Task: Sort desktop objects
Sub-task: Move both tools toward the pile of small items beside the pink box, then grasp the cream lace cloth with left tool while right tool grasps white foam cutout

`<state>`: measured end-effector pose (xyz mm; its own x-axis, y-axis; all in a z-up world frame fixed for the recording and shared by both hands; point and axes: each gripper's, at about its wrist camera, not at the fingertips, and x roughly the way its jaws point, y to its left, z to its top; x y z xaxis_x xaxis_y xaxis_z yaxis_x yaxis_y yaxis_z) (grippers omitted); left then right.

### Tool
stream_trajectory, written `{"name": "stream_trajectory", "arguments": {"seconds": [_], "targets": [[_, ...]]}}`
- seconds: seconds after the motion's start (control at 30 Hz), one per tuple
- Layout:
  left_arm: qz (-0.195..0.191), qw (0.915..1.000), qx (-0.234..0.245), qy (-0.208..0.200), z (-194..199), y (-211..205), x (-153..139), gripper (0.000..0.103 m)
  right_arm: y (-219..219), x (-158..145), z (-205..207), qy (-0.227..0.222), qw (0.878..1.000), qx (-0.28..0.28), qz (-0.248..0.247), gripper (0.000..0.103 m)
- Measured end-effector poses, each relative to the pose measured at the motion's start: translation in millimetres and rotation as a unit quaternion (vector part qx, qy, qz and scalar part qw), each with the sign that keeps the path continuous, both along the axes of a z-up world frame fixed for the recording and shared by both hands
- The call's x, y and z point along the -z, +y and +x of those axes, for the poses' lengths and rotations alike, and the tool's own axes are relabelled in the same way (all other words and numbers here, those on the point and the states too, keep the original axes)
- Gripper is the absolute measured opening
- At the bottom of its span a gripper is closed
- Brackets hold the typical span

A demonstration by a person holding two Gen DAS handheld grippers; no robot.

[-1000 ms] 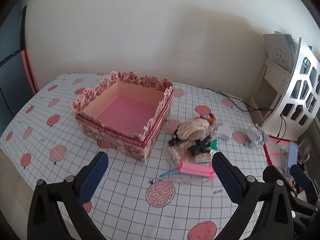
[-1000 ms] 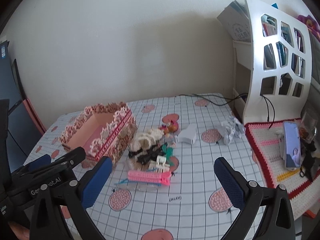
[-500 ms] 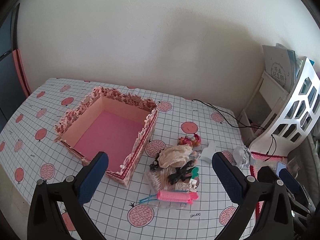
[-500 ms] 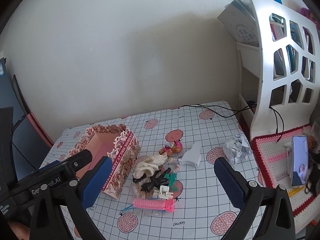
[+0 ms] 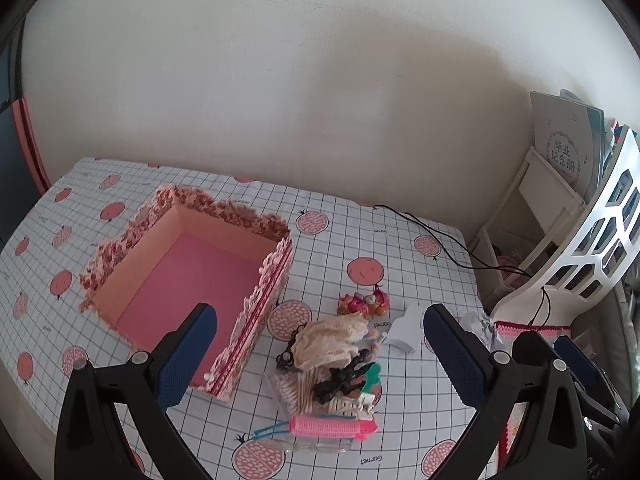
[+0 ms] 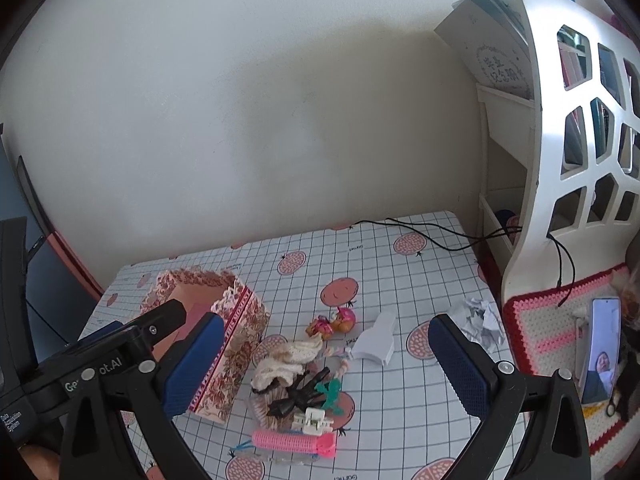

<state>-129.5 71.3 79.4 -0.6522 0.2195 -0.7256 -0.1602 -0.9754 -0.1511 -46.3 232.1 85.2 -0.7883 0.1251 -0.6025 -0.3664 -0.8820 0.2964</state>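
Clearly, both the left gripper (image 5: pixel 320 354) and right gripper (image 6: pixel 326 364) hung wide apart, empty, above the clutter; the pink hair roller (image 6: pixel 294 439) lay crosswise, nearest, beside the box (image 5: pixel 192 276).

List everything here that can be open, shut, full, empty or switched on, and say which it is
floral box: lid off, nothing inside.
left gripper: jaws wide open, holding nothing.
right gripper: jaws wide open, holding nothing.
phone: propped up, screen lit.
pink hair roller: lying on its side on the table.
paper ball: crumpled.
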Motion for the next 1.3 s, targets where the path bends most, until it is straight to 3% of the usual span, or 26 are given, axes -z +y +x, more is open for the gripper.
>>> {"name": "stream_trajectory", "arguments": {"seconds": [0.13,0.27,0.6,0.87,0.97,1.3], "targets": [[-0.005,1.0,-0.004,0.003,-13.3,9.5,-5.2,0.103,11.7,-0.8,-12.4,0.004,1.0,0.011,0.001,0.103],[0.001,0.9999,-0.013,-0.007,-28.1,17.1,8.4,0.103,26.4,16.8,-25.4,-0.004,1.0,0.023,-0.01,0.103],[0.009,0.9963,-0.019,-0.084,-73.8,36.9,84.8,0.102,67.1,104.1,-72.6,-0.092,0.994,0.033,-0.042,0.103],[-0.009,0.9902,-0.032,-0.136,-90.8,41.6,136.4,0.102,75.0,162.9,-99.8,-0.158,0.986,0.037,-0.044,0.103],[-0.024,0.99,-0.035,-0.134,-91.9,44.8,142.0,0.102,72.0,181.8,-106.2,-0.178,0.982,0.03,-0.05,0.103],[-0.003,0.9853,-0.017,-0.17,-94.8,47.8,157.8,0.102,61.6,208.7,-118.5,-0.204,0.977,0.038,-0.044,0.103]]}}
